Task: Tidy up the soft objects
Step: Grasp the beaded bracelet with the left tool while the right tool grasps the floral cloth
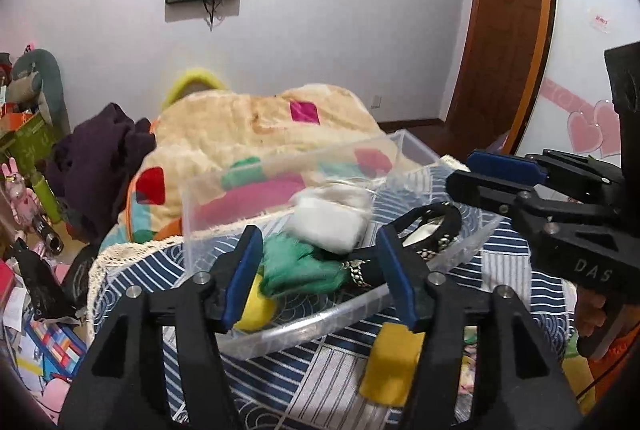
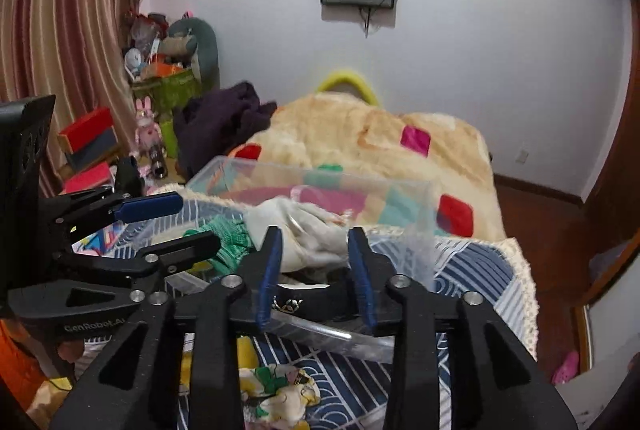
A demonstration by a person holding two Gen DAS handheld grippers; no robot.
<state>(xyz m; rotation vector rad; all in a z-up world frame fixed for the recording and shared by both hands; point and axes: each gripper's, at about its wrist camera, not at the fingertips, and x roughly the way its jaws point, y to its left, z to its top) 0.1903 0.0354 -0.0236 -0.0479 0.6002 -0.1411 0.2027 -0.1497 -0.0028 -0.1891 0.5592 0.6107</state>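
A clear plastic bin (image 1: 280, 338) sits on a blue patterned cloth (image 1: 320, 378). Inside lie a white soft bundle (image 1: 326, 226), a green cloth (image 1: 298, 266), a yellow item (image 1: 256, 306) and a black embroidered piece (image 1: 432, 234). My left gripper (image 1: 320, 270) is open and empty at the bin's near edge. My right gripper (image 2: 316, 270) is open and empty over the bin (image 2: 416, 197), above the white bundle (image 2: 308, 230) and the black piece (image 2: 304, 298). A yellow cloth (image 1: 392, 366) lies on the blue cloth outside the bin. A floral cloth (image 2: 280, 390) lies below the right gripper.
A beige blanket with coloured squares (image 1: 256, 133) covers the bed behind the bin. A dark purple garment (image 1: 100, 157) lies at its left. Cluttered boxes and toys (image 2: 160, 85) stand by the striped curtain (image 2: 60, 29). A wooden door (image 1: 504, 29) is at the right.
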